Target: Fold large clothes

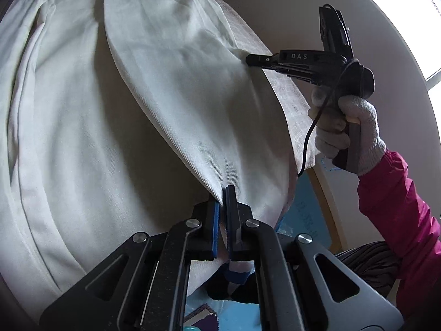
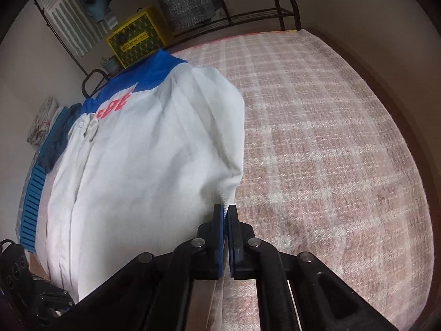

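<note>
— Where's the garment [image 2: 143, 160]?
— On the bed [image 2: 317, 138], spreading ahead and left of my claws.
— Grip?
— Left claw [image 1: 223, 193] pinches its hem; right claw [image 2: 225, 209] is clamped on its side edge.

White garment [image 1: 115, 127] in both claws

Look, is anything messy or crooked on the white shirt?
Yes. The white garment lies on the plaid blanket with long wrinkles, and its right side is folded over unevenly where the left gripper and right gripper pinch its edge.
</note>
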`<move>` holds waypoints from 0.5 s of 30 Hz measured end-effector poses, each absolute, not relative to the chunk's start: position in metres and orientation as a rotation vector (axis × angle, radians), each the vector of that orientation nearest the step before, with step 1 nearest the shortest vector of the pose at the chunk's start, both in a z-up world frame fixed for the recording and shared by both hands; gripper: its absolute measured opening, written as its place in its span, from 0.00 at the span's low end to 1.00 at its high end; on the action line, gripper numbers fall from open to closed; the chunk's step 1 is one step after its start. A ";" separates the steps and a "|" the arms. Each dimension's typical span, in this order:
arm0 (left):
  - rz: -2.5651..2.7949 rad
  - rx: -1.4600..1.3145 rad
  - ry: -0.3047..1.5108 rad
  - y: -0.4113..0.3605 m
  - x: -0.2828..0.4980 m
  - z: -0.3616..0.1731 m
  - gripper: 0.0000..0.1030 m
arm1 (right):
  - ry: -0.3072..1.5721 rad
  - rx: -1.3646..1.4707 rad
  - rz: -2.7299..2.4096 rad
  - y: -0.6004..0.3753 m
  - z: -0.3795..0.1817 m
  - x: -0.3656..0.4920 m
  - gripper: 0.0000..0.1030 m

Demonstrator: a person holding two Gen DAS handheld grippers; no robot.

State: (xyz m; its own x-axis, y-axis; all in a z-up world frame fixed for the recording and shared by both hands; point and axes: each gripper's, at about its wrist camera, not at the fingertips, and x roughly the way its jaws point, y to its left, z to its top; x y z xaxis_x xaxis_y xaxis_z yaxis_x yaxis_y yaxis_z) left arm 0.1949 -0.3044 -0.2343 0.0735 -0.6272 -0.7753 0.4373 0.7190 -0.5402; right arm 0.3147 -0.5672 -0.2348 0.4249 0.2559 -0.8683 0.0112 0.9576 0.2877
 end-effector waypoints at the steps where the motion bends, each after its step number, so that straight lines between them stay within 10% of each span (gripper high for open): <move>1: -0.799 -0.160 1.277 -0.308 0.193 -0.239 0.01 | 1.132 0.277 0.167 -0.569 -0.238 0.317 0.00; 10: -0.795 -0.124 1.250 -0.301 0.181 -0.225 0.02 | 1.016 0.459 0.244 -0.609 -0.183 0.266 0.24; 15: -0.793 -0.093 1.205 -0.292 0.169 -0.207 0.03 | 0.943 0.472 0.300 -0.610 -0.157 0.193 0.54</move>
